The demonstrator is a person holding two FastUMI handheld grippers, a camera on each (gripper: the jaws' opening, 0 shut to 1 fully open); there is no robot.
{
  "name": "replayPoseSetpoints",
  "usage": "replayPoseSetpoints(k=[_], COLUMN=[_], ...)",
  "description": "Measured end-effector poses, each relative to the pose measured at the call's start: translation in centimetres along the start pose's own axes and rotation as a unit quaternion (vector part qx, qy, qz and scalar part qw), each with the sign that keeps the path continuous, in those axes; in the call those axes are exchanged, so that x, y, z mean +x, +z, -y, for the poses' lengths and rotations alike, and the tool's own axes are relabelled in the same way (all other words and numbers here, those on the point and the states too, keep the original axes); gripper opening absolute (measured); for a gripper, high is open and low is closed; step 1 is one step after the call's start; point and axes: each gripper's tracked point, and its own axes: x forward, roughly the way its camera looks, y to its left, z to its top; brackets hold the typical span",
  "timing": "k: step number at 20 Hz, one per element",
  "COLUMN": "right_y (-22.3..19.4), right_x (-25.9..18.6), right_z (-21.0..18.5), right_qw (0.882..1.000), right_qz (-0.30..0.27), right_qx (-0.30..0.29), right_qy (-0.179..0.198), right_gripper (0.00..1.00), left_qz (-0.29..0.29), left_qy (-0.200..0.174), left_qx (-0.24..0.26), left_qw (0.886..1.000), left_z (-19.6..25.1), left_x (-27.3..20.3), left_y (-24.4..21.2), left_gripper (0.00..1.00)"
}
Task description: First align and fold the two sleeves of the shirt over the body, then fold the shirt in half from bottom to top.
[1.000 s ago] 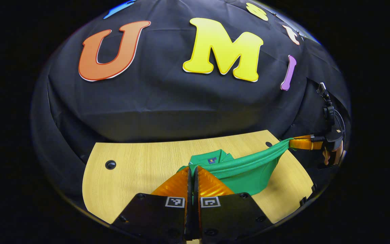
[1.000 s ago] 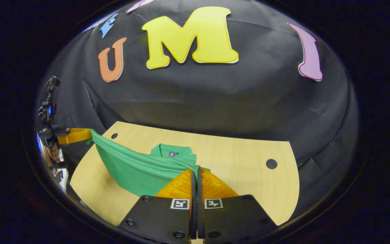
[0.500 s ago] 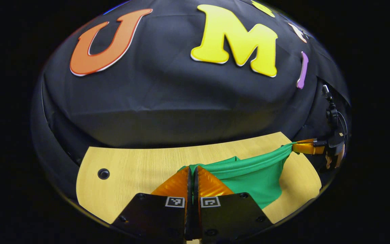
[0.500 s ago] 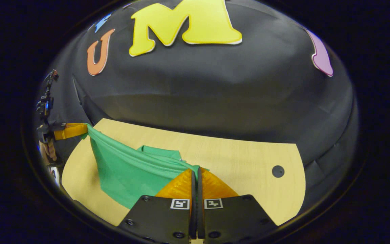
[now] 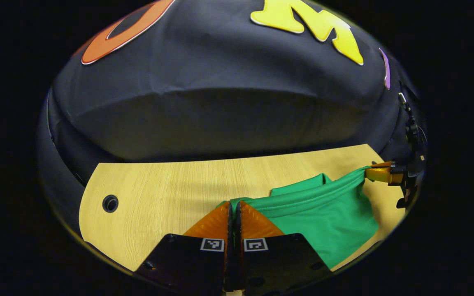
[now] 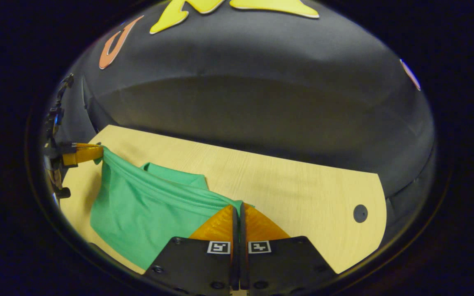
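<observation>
The left gripper (image 5: 233, 204) has its two fingers pressed together, pinching the hem of the shirt (image 5: 323, 213) at their tips. The right gripper (image 6: 238, 205) is closed the same way, with the hem caught between its fingers. In the left gripper view, the right gripper shows far off at the right edge, lying level. In the right gripper view, the left gripper shows at the left edge, also level.
</observation>
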Motion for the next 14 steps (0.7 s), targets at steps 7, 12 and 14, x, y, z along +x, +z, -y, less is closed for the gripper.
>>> replayPoseSetpoints(k=[7,12,14], right_y=[0.2,0.5,0.9], right_x=[1.6,0.2,-1.6], right_z=[-0.1,-0.1,-0.3], right_qw=[1.000,0.999,0.999], right_qz=[0.005,0.022,0.035], right_qx=[-0.012,-0.001,0.007], right_qy=[-0.019,-0.026,-0.029], right_gripper=[0.07,0.41,0.57], left_qz=[-0.012,0.002,0.020], left_qy=[0.030,0.044,0.050], left_qx=[-0.024,-0.040,-0.058], left_qw=[0.999,0.998,0.997], left_z=[-0.8,-1.2,-1.3], left_x=[1.2,0.0,-1.9], left_y=[-2.0,-1.2,0.1], left_gripper=[0.17,0.90,1.00])
